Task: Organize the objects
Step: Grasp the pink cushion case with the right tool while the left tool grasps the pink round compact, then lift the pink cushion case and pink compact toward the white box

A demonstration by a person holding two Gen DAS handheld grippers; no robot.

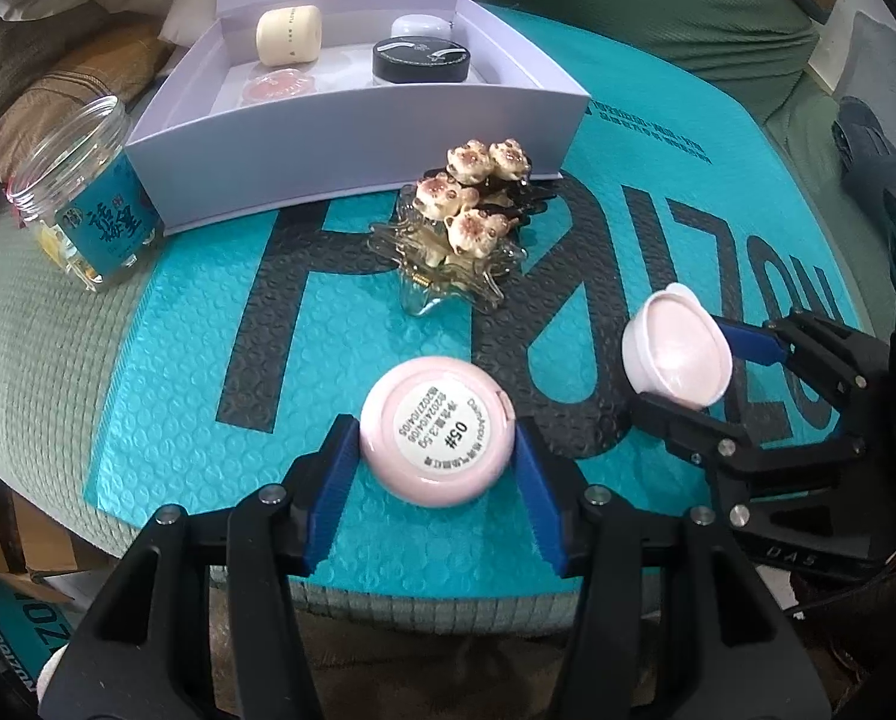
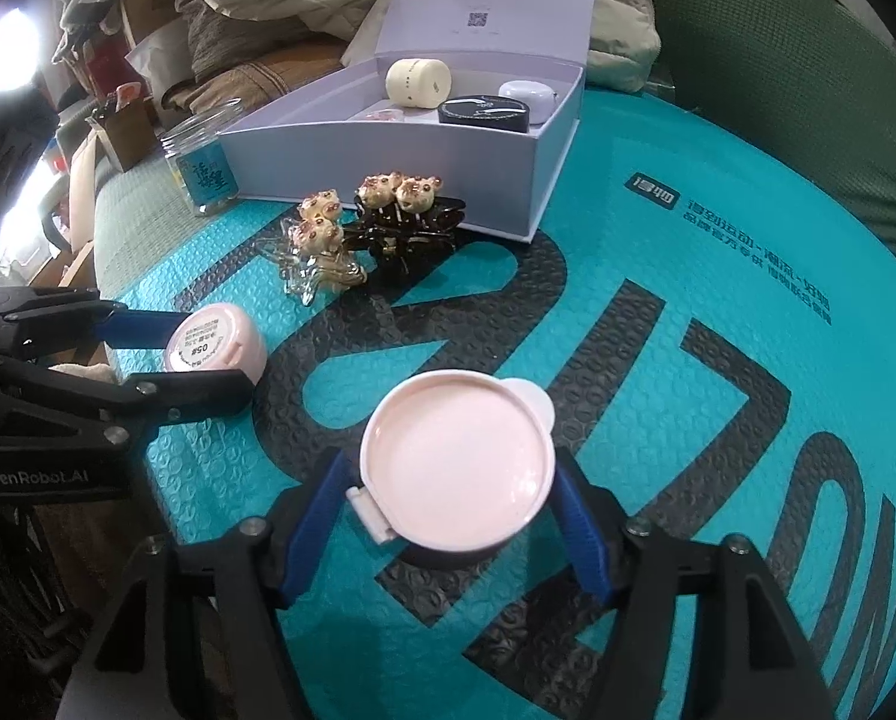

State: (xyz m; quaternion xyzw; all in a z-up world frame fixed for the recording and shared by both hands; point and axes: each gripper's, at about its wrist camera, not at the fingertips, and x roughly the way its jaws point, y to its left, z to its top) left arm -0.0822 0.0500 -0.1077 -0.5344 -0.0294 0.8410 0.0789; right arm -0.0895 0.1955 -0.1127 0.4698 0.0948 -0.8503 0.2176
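On the teal bubble mailer that covers the table, both grippers point down at two pink pieces of one small cosmetic case. Between the blue pads of the left gripper sits the round pink base, turned so that its white printed label faces up; both pads touch its sides, so this claw is clenched on the base. To the right of it, the right gripper has the pink lid between its fingers, with the hollow inside of the lid facing the camera and a small white hinge tab at its lower left edge. The right pad seems to touch the rim of the lid, but on the left a little space shows near the pad, so I cannot tell if this claw presses on the lid or is released. Further back, near the middle of the mailer, lies a small heap of hair clips with little bear figures, one clear and one dark. Behind them stands an open lilac box with its cover up, and inside it are a cream jar, a black-lidded jar and a small peach pot. Beside the left of the box is a clear plastic jar with a blue label, and it has no cap
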